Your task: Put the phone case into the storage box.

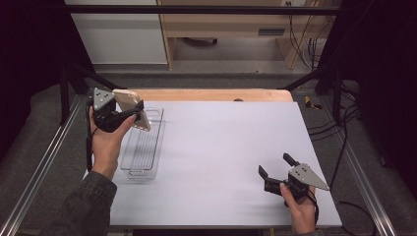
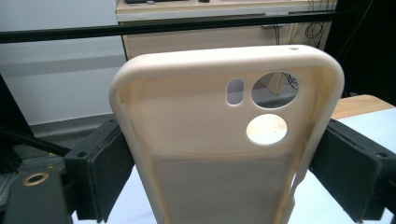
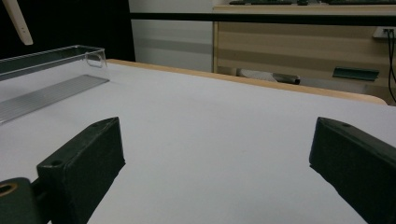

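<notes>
Case (image 1: 132, 108), cream-coloured and made for a phone, sits clamped between the jaws of the left claw (image 1: 135, 112), which presses on its two long edges. In the left gripper view the case (image 2: 224, 140) rises straight ahead of the claw, hollow side toward the camera, with two round holes and one small oval slot near its upper end; the black pads touch its rims on either side. In the high view the claw holds it tilted in the air, above the far end of a clear tray (image 1: 142, 147), and apart from it. The tray lies lengthwise just below and beside the left hand (image 1: 105, 137), on a white mat (image 1: 221, 147) that covers most of the table.

The right claw (image 1: 278, 167) is well apart from the case, low over the near right part of the mat, held by the right hand (image 1: 300, 201). Its jaws stand wide apart with nothing between them. In the right gripper view bare mat (image 3: 210, 140) lies between and ahead of those jaws, the tray (image 3: 51, 70) is far off to their left, and a cream strip of the case (image 3: 17, 21) shows at the upper left corner, above the tray.
</notes>
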### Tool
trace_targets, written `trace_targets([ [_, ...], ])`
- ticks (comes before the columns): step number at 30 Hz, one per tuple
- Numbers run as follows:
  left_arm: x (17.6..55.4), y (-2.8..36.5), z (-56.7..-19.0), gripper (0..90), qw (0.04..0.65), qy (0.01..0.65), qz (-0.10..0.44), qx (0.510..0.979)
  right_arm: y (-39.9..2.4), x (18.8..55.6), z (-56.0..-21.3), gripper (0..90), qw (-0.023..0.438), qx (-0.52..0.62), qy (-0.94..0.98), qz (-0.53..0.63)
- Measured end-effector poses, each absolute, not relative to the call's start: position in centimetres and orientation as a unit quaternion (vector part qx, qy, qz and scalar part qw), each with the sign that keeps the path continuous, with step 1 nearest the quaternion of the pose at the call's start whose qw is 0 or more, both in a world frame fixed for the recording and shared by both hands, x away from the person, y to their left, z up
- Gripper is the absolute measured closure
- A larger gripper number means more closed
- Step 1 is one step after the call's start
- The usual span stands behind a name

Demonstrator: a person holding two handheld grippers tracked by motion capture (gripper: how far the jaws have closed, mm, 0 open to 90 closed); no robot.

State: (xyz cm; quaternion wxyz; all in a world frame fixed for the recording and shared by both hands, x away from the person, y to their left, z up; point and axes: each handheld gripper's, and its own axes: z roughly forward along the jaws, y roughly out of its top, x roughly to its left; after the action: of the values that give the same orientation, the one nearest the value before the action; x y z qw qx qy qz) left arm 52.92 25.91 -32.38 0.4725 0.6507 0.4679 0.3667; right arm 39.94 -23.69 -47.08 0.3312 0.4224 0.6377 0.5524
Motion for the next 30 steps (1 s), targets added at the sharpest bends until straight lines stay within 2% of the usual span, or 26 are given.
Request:
trace_targets([
  [30, 57.8, 24.2, -35.3, 10.7, 0.455, 0.486, 0.369, 0.648, -24.4, 39.8, -47.4, 3.0, 0.327, 0.426, 0.634, 0.556],
])
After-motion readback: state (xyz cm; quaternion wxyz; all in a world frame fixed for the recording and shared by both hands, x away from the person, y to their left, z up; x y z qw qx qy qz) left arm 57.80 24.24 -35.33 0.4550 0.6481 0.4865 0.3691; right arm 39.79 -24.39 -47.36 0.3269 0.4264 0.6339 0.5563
